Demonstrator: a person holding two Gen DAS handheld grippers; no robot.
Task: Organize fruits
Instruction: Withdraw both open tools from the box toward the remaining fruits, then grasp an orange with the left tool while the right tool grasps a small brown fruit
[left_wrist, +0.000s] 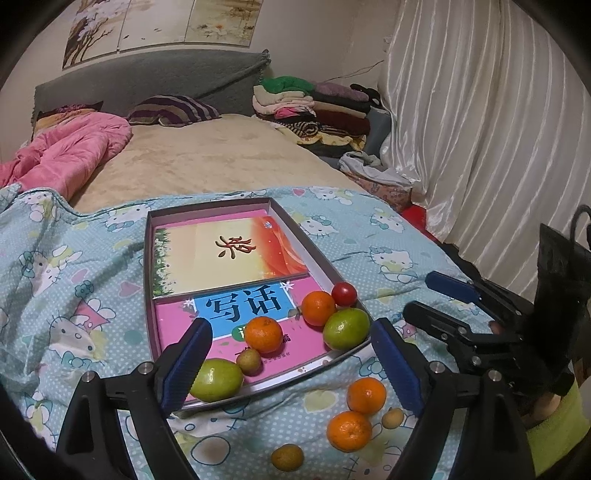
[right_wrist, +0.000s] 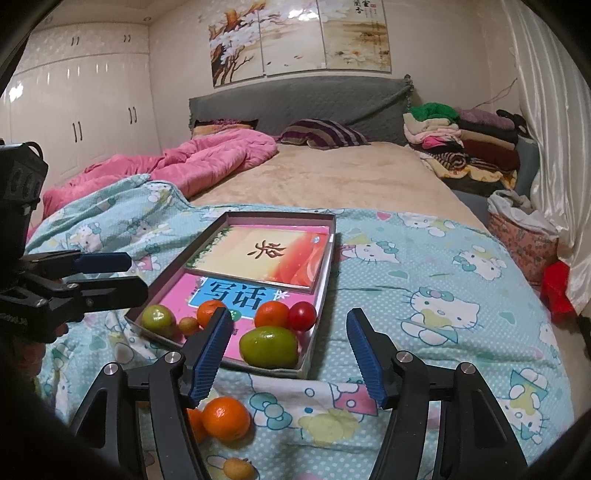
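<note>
In the left wrist view, the left tongs (left_wrist: 291, 354) are spread wide with nothing pinched, above fruits in the box (left_wrist: 317, 258) on the bed. In the right wrist view, the right tongs (right_wrist: 286, 354) are spread, empty; an orange (right_wrist: 226, 418) is seen on the blanket (right_wrist: 424, 295).
</note>
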